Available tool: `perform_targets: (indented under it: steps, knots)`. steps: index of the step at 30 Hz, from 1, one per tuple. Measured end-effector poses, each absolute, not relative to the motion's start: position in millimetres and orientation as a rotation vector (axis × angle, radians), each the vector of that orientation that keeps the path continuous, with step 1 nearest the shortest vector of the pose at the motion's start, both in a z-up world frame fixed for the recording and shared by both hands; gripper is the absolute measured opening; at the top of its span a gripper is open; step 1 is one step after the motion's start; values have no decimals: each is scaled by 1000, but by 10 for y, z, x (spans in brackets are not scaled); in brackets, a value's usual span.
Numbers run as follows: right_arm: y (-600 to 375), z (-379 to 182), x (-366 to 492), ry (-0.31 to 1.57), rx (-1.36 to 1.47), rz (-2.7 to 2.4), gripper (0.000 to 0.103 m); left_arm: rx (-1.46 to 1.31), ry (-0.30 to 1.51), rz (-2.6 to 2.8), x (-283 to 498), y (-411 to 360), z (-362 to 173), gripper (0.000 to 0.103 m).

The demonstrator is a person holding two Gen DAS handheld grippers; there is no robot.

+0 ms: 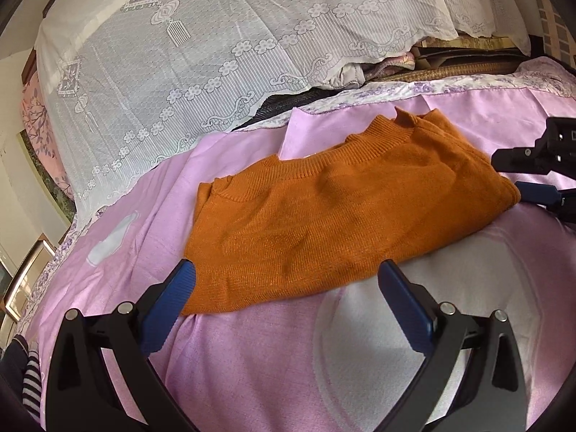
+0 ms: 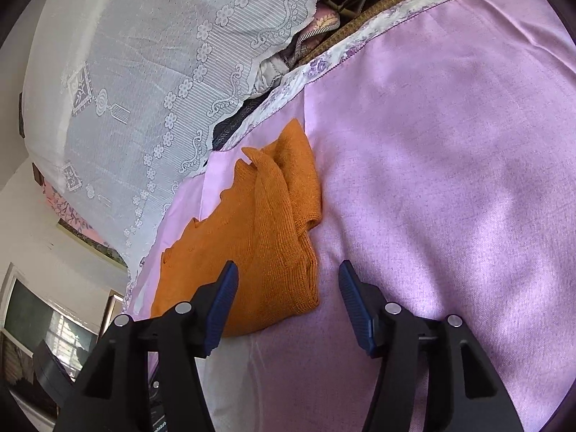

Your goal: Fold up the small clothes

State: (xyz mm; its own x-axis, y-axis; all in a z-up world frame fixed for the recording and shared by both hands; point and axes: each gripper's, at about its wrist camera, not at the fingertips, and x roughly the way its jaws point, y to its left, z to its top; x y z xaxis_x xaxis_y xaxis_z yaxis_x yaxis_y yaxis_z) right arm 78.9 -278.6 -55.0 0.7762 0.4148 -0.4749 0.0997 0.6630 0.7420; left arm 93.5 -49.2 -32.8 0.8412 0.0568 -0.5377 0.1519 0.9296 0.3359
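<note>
An orange knit sweater (image 1: pixel 324 212) lies folded on the pink bedsheet (image 1: pixel 252 360), its ribbed collar toward the far side. My left gripper (image 1: pixel 286 280) is open and empty, its blue fingers spread just over the sweater's near edge. The right gripper shows at the right edge of the left wrist view (image 1: pixel 540 176), beside the sweater's right end. In the right wrist view the sweater (image 2: pixel 259 244) lies left of centre with its folded layers stacked. My right gripper (image 2: pixel 288 280) is open and empty over the sweater's near right corner.
A white lace cover (image 1: pixel 187 57) drapes a tall pile behind the bed. Stacked bedding and a woven mat (image 1: pixel 450 66) lie at the far edge. A floral sheet border (image 2: pixel 324 64) runs along the back. Striped dark clothing (image 1: pixel 30 370) sits at lower left.
</note>
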Motion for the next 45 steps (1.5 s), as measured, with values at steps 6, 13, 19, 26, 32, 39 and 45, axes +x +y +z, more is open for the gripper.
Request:
perform_targets:
  steps: [6,13,19,26,32,39,45]
  knots:
    - [-2907,-594,906,661,923,245,65,358,617,-44,1002,-456,-349,99]
    - [-2827,-502,1090,677,852,323,88,305,637,-49,1183,-662,-225,99]
    - [-2744,-440,1299,719,792,340,99,382,588,-199,1055,-1128,-310,99]
    - [-2795,-449,1617,743,828,384,99,375,632,-274,1123,-1190,-391,99]
    - [-2826,-471,1734,740,911,514,90,96,730,-271,1364,-724,-371,99]
    - [-2909,-574,1790,831,976,508,67,-121,802,-228,1547,-325,-442,99]
    - [-2757,-490,1722,933,806,393,58,-68,780,-174,1531,-355,-435,99]
